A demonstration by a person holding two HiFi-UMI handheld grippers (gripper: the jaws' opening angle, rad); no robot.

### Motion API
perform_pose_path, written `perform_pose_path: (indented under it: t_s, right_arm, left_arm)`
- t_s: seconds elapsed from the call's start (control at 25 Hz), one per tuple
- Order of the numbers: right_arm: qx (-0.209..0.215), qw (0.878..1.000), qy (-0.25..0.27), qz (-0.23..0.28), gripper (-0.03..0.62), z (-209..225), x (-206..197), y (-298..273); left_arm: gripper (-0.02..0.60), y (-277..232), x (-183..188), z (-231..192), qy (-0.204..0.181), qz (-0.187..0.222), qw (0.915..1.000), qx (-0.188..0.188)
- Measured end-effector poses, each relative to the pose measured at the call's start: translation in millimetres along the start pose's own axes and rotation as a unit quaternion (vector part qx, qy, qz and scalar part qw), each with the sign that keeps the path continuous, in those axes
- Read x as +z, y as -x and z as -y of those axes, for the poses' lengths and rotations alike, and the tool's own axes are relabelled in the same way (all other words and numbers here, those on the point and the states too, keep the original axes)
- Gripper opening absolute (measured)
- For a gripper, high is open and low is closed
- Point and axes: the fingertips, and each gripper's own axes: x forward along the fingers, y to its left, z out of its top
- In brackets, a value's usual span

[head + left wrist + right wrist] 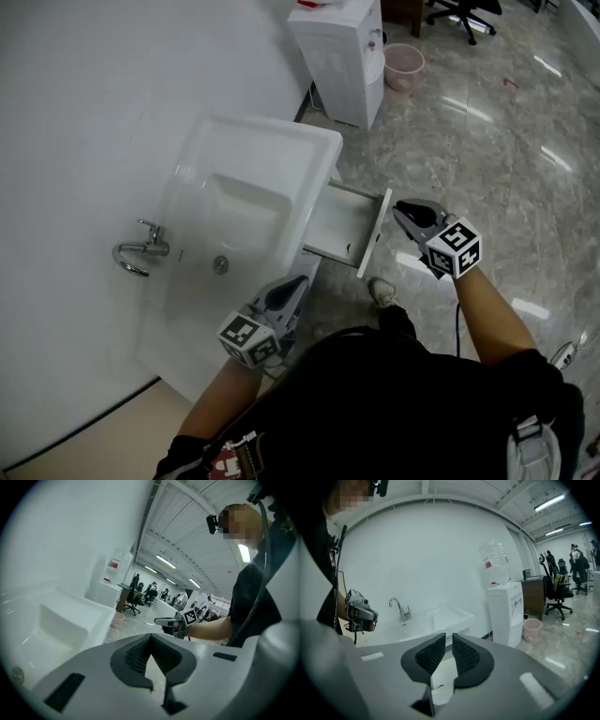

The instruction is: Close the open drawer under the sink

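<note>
Step in hand, as judged: approach to the drawer front; no contact made yet.

Drawer (337, 225): pulled well out from beneath the front edge of the sink (281, 141), its front panel (373, 234) standing clear over the floor; interior appears empty.

Right gripper (399, 208): just beside the outer face of the front panel, apart from it; jaws parted by a narrow slit only, nothing gripped.

Left gripper (302, 281): below the near front corner of the sink, beside the drawer's side, touching nothing that can be seen; jaws brought together at the tips, nothing held.

Next move, as judged: set the right gripper flat against the panel's outer face and push squarely toward the wall; an off-centre push may skew the drawer on its runners; no grasp is required.
</note>
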Motion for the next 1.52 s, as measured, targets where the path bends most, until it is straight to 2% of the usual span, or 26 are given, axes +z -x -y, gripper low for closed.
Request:
perform_pose_path:
  t_s: [0.24, 0.48, 0.68, 1.08, 1.28, 1.52]
  right_arm:
    - [-0.008, 0.999, 0.017, -0.035, 0.028, 29, -64, -1]
    - [0.003, 0.996, 0.051, -0.072, 0.052, 47, -124, -8]
    - [0.016, 0.993, 0.055, -0.102, 0.086, 49, -178, -20]
    - [0.047, 0.985, 0.080, -0.145, 0.173, 47, -264, -64]
    - [0.054, 0.977, 0.121, -0.169, 0.178, 50, -296, -92]
    - [0.061, 0.960, 0.169, -0.214, 0.178, 47, -343, -119]
  left_arm:
    - [-0.002, -49, -32, 3, 0.010, -0.045, 0.9987, -0.019]
    - [-0.002, -98, -68, 9, 0.017, -0.081, 0.9957, -0.042]
    - [-0.002, -130, -106, 11, 0.026, -0.114, 0.9912, -0.062]
    - [-0.002, -167, -163, 3, 0.060, -0.132, 0.9869, -0.071]
    - [-0.002, -171, -177, -12, 0.066, -0.137, 0.9867, -0.058]
    - [-0.002, -168, -196, -33, 0.076, -0.138, 0.9866, -0.042]
